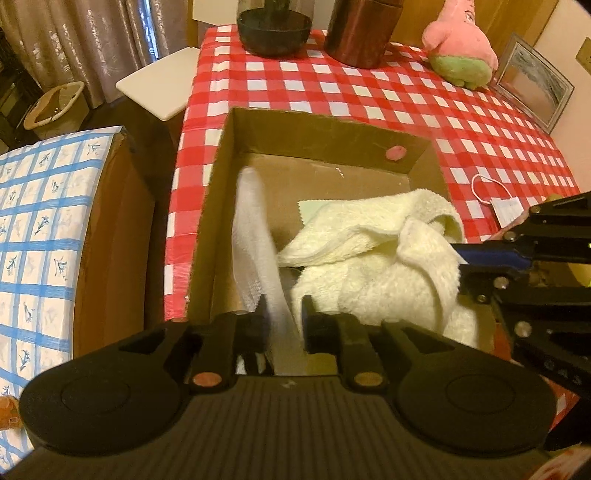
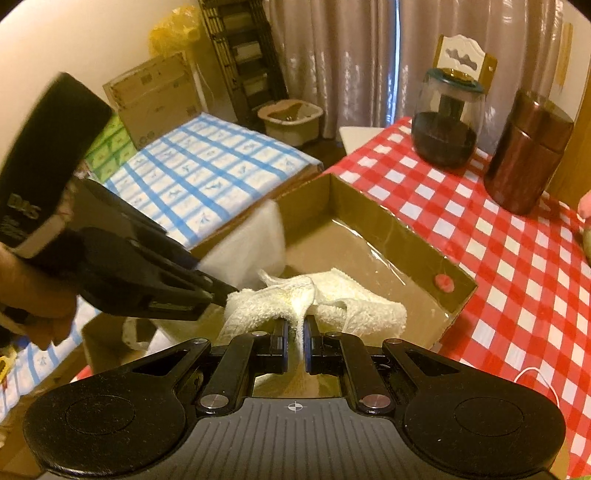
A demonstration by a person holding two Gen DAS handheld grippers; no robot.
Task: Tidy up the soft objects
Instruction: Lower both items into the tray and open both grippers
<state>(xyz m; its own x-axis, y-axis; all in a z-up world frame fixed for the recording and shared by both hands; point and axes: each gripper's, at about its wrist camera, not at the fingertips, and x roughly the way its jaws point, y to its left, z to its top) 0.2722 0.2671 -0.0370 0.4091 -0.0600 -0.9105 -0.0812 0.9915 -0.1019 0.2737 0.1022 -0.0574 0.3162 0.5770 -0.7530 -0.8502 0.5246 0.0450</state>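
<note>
An open cardboard box sits on the red checked tablecloth. A cream towel lies crumpled inside it, at the near right. My right gripper is shut on a fold of that towel, low in the box; it enters the left wrist view from the right. A thin white cloth, blurred, stands along the box's left wall and runs down between my left gripper's fingers. Its jaws stand slightly apart and do not clamp the cloth. The same cloth shows past the left gripper's tip.
A pink plush toy, a dark glass jar, a brown canister and a picture frame line the table's far side. A face mask lies right of the box. A blue checked surface stands to the left.
</note>
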